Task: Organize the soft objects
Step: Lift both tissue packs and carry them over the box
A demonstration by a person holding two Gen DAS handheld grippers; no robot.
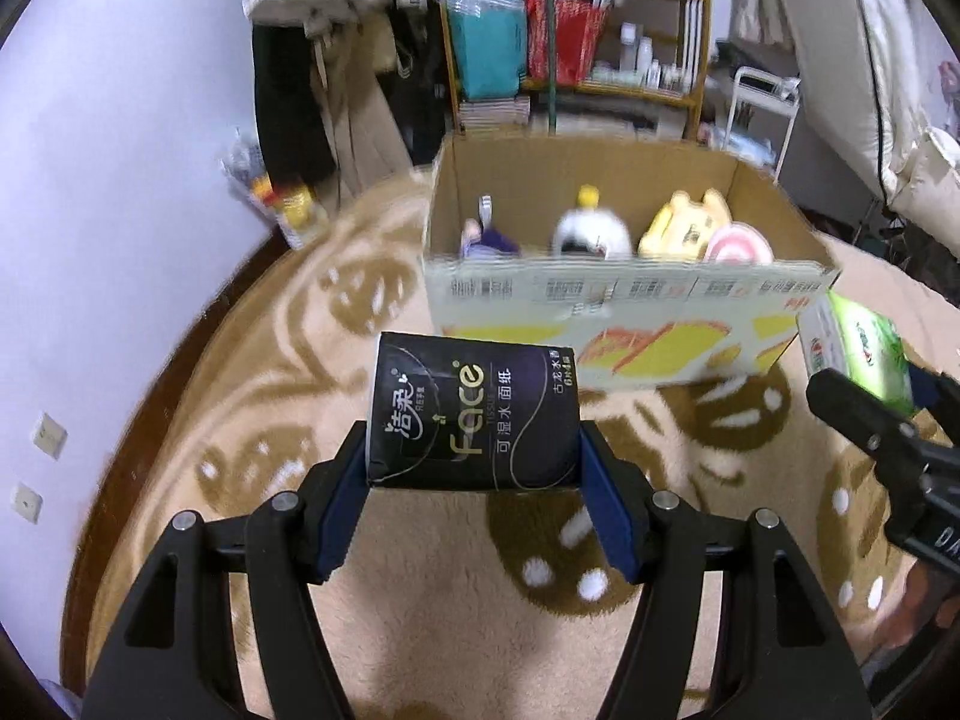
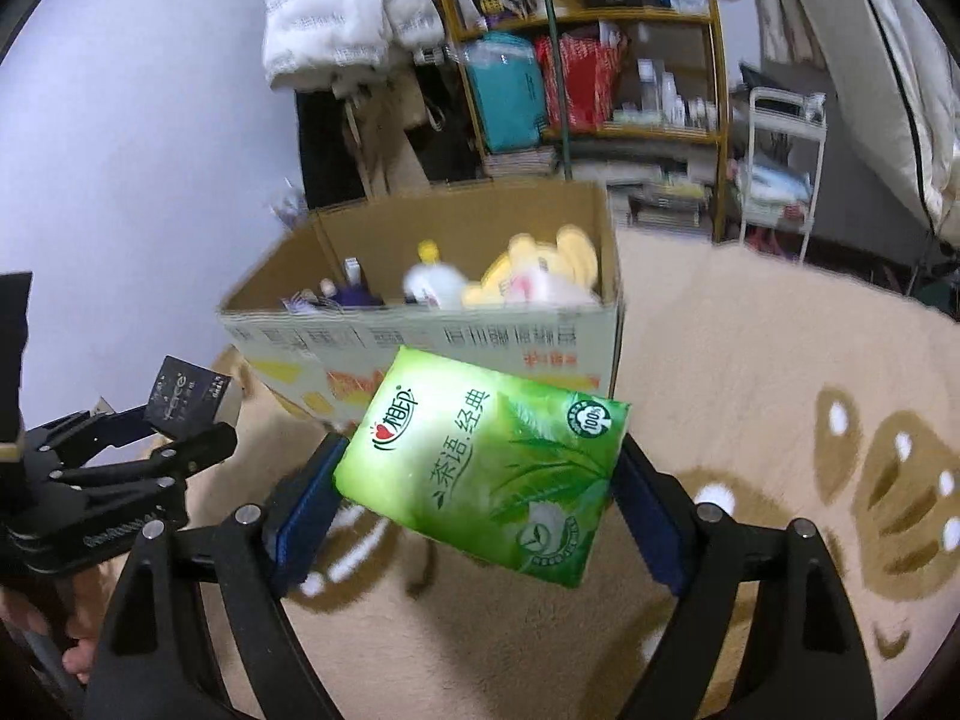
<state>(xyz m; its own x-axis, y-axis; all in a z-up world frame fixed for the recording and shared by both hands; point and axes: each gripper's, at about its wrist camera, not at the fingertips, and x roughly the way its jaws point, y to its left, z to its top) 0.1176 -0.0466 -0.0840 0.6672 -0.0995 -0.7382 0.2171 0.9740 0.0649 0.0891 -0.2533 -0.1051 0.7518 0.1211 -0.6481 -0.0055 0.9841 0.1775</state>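
A beige carpet [image 1: 420,546] with brown patterns is seen covering the floor. On it, an open cardboard box [image 1: 624,306] is set, with a wooden shelf unit [image 1: 576,36] behind it, packed with bags and bottles, and a white jacket [image 2: 342,18] hung to the left of the shelves. Inside the box, several soft toys are seen against the far wall: a yellow plush [image 1: 684,222] at the right, a white plush [image 1: 591,228] in the middle and a small purple figure [image 1: 483,237] at the left.

A green tissue pack [image 2: 492,462] is grasped by the right tongs [image 2: 480,480], its two short ends pressed between the blue pads, and it is held tilted above the carpet, just in front of the box's near wall. A smaller black tissue pack [image 1: 474,414] is clamped in the left tongs [image 1: 474,468], likewise held clear of the carpet and short of the box. The two tongs are held side by side, each visible at the edge of the other's view.
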